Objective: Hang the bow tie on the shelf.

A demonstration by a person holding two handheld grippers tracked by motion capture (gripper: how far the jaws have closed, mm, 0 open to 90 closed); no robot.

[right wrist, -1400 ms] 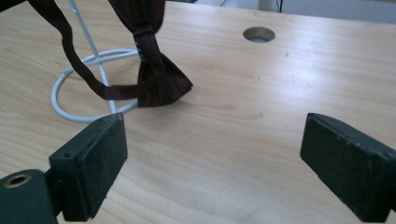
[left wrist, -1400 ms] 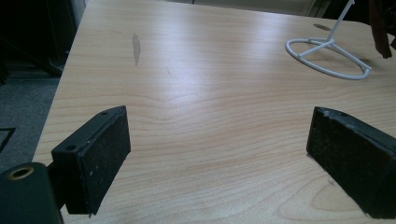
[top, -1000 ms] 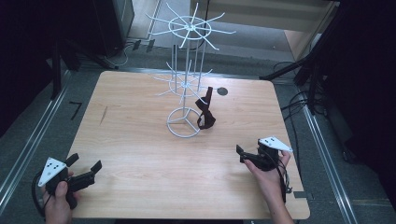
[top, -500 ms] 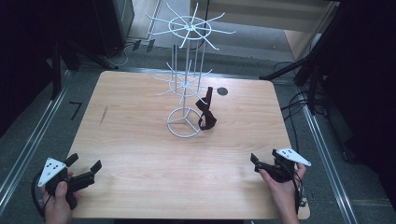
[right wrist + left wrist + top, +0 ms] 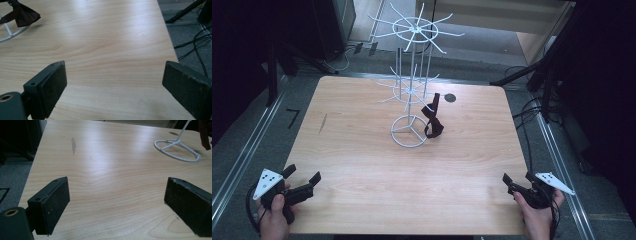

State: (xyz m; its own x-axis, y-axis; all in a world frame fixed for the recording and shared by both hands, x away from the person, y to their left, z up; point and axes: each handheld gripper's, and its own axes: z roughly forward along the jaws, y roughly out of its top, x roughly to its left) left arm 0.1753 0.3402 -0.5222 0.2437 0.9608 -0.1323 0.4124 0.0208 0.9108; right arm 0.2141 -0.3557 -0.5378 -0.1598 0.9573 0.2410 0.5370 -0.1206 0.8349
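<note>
- Right now both grippers rest at the near edge of the bench (image 5: pixel 362 165), far from the things in the middle.
- The left gripper (image 5: pixel 301 184) has its fingers (image 5: pixel 51 206) wide open, with nothing between them.
- The right gripper (image 5: pixel 517 183) is wide open and empty too.
- The dark strap (image 5: pixel 432 120) hangs on the white wire rack (image 5: pixel 411 107), low down, just beside the ring foot.
- I think the strap is already hung, so this looks like a rest.
- To pick it up well, bring 1 gripper in slowly from the side.
- Close the fingers on the strap only, not on a wire.
- The rack looks light and may tip, so do not bump it.
</note>
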